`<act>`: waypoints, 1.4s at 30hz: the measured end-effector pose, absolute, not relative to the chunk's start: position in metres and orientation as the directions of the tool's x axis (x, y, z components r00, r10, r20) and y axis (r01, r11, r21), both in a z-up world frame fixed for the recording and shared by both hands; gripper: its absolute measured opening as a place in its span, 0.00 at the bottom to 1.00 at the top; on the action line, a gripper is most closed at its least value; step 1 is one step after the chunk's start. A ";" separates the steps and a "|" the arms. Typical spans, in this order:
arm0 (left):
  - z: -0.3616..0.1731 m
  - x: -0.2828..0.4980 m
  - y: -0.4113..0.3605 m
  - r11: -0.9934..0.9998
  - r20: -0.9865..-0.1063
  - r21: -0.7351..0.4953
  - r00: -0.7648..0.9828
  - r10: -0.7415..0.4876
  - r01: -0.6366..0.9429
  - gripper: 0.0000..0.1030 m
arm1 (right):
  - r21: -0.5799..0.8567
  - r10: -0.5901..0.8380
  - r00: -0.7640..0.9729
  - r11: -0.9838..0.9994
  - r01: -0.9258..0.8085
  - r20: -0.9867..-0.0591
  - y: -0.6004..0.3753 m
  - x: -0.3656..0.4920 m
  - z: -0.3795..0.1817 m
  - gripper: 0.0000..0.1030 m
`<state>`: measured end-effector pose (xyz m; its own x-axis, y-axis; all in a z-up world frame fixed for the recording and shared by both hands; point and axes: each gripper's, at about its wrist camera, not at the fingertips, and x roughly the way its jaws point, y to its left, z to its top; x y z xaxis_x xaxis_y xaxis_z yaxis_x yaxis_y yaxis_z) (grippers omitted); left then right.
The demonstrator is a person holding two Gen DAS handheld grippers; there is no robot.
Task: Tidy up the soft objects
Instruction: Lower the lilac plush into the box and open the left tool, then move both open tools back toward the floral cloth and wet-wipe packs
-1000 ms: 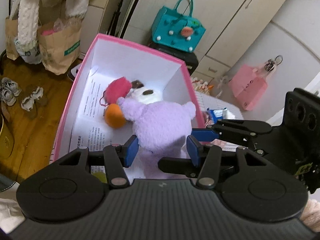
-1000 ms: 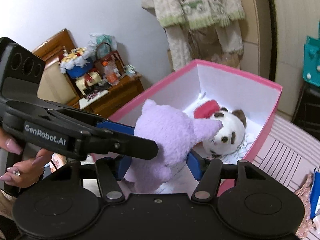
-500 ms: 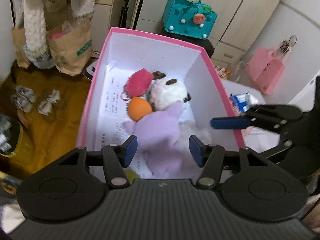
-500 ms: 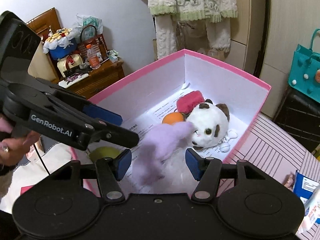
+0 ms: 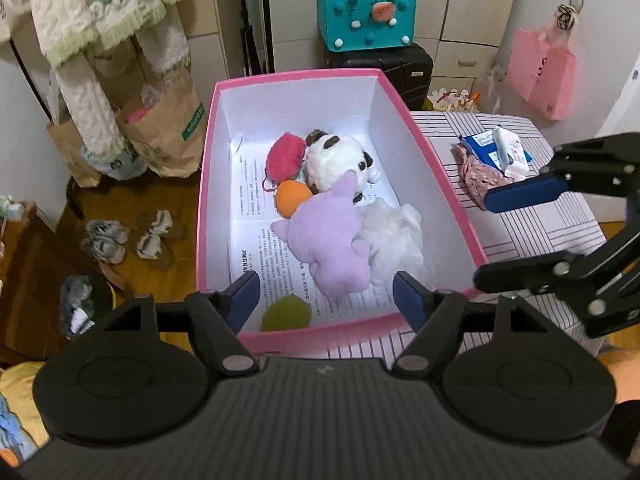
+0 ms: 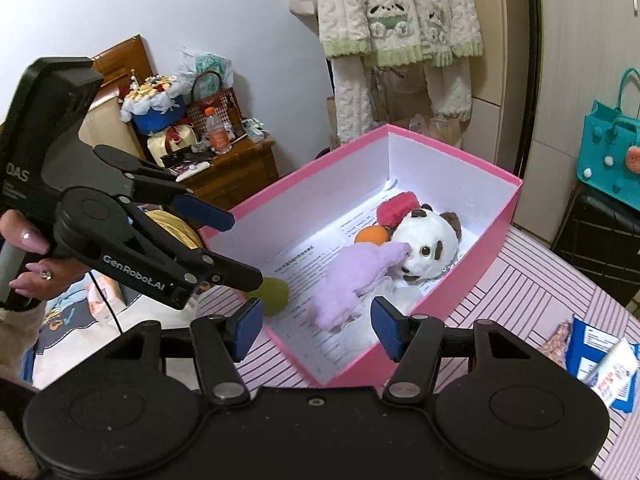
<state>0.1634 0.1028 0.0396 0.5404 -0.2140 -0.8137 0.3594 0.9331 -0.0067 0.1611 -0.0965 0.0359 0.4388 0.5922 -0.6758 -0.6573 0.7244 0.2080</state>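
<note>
A pink box (image 5: 436, 184) (image 6: 452, 300) with white inner walls holds a purple plush (image 5: 328, 236) (image 6: 352, 276), a white panda plush (image 5: 340, 160) (image 6: 424, 244), a red fuzzy toy (image 5: 284, 156), an orange ball (image 5: 292, 198), a green ball (image 5: 286, 314) (image 6: 274, 296) and a white fluffy thing (image 5: 396, 236). My left gripper (image 5: 326, 300) is open and empty above the box's near edge. My right gripper (image 6: 316, 326) is open and empty above the box's near corner, to the right of the box in the left wrist view (image 5: 520, 232).
The box stands on a striped table (image 5: 532, 220). On the table lie a blue packet with tissues (image 5: 500, 150) (image 6: 600, 364) and a floral cloth (image 5: 476, 174). Paper bags (image 5: 160, 128), shoes (image 5: 128, 236), a teal bag (image 5: 366, 16) and a black suitcase (image 5: 404, 68) stand beyond.
Both grippers held the purple plush between them a second ago. It now lies in the box. Both grippers have drawn back and up, open.
</note>
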 end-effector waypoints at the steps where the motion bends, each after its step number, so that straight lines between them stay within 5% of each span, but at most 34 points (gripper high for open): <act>1: 0.042 0.161 0.101 0.933 -0.813 0.000 0.543 -0.210 0.360 0.72 | 0.206 0.593 0.442 0.724 -0.659 -0.673 -0.099 0.157 0.039 0.63; 29: 0.073 0.083 0.002 0.826 -0.802 0.063 0.521 -0.293 0.561 0.80 | 0.124 0.557 0.551 0.764 -0.633 -0.622 -0.187 0.056 0.070 0.70; 42: 0.036 0.114 -0.049 0.801 -0.755 -0.074 0.491 -0.434 0.594 0.80 | 0.107 0.493 0.583 0.814 -0.570 -0.645 -0.252 0.076 0.046 0.71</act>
